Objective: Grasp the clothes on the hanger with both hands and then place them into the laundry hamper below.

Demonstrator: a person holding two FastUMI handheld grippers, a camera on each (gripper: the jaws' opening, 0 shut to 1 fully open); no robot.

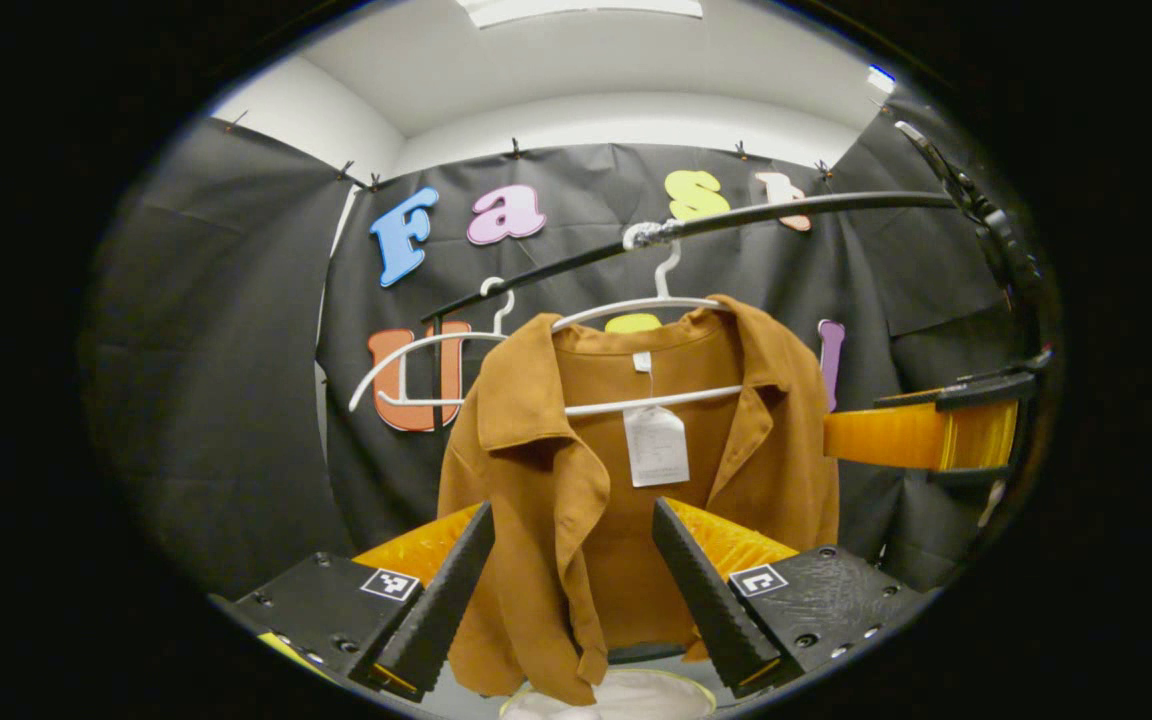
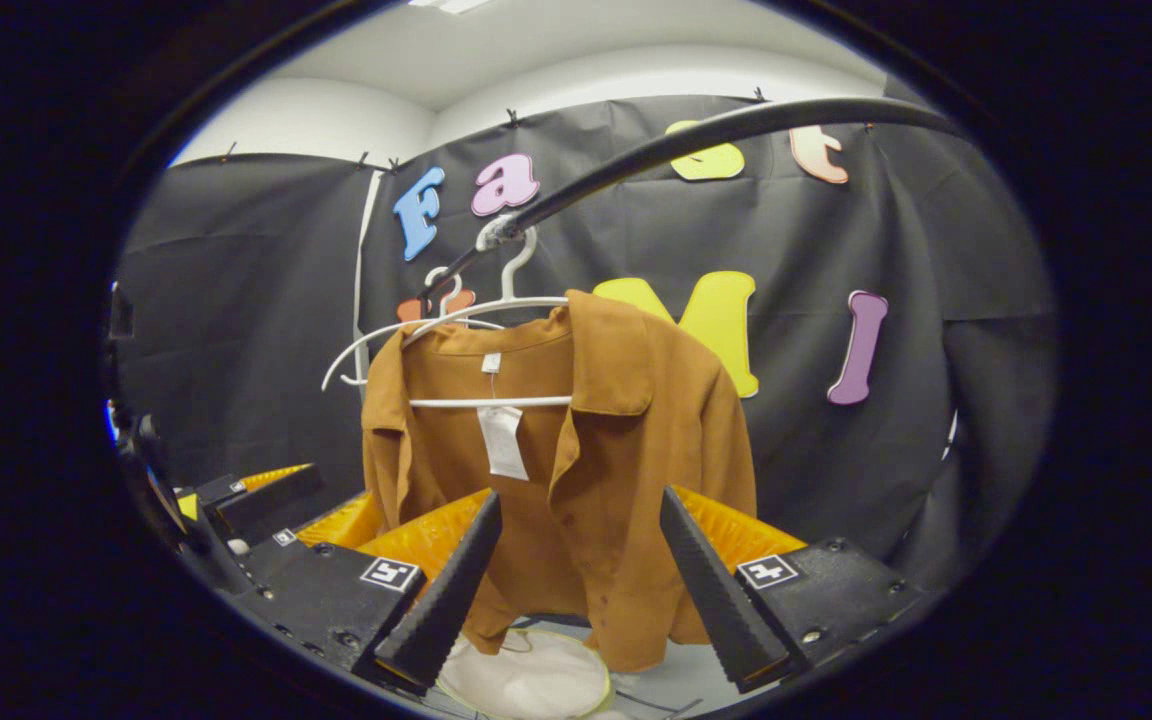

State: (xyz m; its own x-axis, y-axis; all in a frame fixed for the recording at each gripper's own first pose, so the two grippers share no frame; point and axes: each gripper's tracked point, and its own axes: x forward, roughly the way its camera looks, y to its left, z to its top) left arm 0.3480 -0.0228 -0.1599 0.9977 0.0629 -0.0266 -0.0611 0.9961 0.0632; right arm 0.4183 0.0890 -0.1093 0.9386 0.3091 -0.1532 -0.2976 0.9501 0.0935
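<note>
A brown shirt (image 1: 626, 470) hangs on a white hanger (image 1: 636, 305) from the black rail (image 1: 696, 228), with the white hamper (image 2: 526, 675) directly below its hem. A second, empty hanger (image 1: 416, 350) hangs beside it. The left gripper (image 1: 576, 590) and right gripper (image 2: 576, 590) both face the shirt with jaws spread, holding nothing. To grasp well, each should probably close on 1 shoulder, then lift the collar clear of the hanger.

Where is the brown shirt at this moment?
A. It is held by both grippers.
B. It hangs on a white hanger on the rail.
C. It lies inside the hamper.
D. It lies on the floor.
B: the brown shirt hangs on a white hanger hooked over the black rail.
</note>
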